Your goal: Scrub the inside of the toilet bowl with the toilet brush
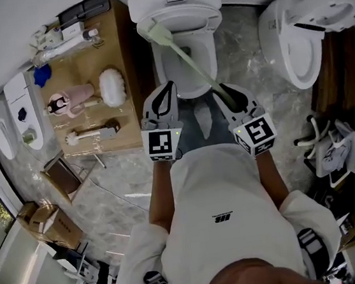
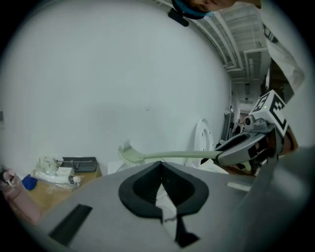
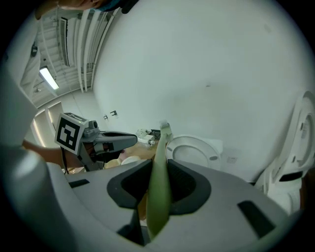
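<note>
Grey marble floor runs under everything, with a white toilet against the wall at the top centre of the head view.

The right gripper's fingers are clamped on the near end of the brush, whose pale green handle is pinched between the dark pads. From there the handle slants up and left across the frame, over the bowl. Its bristle head sits at the rear left of the rim, not down in the bowl. I cannot tell whether it touches the porcelain.

The left gripper has its fingers pressed together on nothing. It hangs just beside the right one, at the front edge of the toilet.

Further out, a brown board with bottles and brushes lies at the left of the frame. A second toilet stands at the upper right.

My worry is the grip. The handle is long and held only at its far end, so once the bristles push against the bowl it could twist or slide between the pads. A wide swing on the way down could knock the seat. Quick strokes might flick water over the board. With the left gripper closed and idle, nothing steadies the handle.
</note>
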A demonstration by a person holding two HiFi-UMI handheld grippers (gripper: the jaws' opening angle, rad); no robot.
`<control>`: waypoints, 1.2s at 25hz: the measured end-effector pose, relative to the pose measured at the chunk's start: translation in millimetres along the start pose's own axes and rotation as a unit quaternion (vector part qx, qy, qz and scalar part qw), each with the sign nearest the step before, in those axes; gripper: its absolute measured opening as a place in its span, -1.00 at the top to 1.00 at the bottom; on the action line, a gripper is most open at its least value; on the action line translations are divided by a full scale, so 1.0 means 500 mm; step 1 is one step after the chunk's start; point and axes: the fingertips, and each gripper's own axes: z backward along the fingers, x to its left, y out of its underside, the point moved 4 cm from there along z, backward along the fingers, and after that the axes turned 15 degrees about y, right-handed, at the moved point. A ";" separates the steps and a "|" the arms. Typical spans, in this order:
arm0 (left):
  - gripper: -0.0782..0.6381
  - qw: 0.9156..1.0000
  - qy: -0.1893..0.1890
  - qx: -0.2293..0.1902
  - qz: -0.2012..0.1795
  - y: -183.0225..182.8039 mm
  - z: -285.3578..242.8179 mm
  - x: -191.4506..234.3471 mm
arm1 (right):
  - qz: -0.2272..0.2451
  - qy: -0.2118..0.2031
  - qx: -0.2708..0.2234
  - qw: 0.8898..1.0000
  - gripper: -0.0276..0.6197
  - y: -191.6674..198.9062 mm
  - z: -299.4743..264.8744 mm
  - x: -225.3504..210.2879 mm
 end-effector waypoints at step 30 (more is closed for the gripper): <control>0.76 0.987 0.111 0.102 0.058 0.431 -0.127 0.084 | -0.093 0.089 0.144 0.981 0.64 0.402 -0.193 0.023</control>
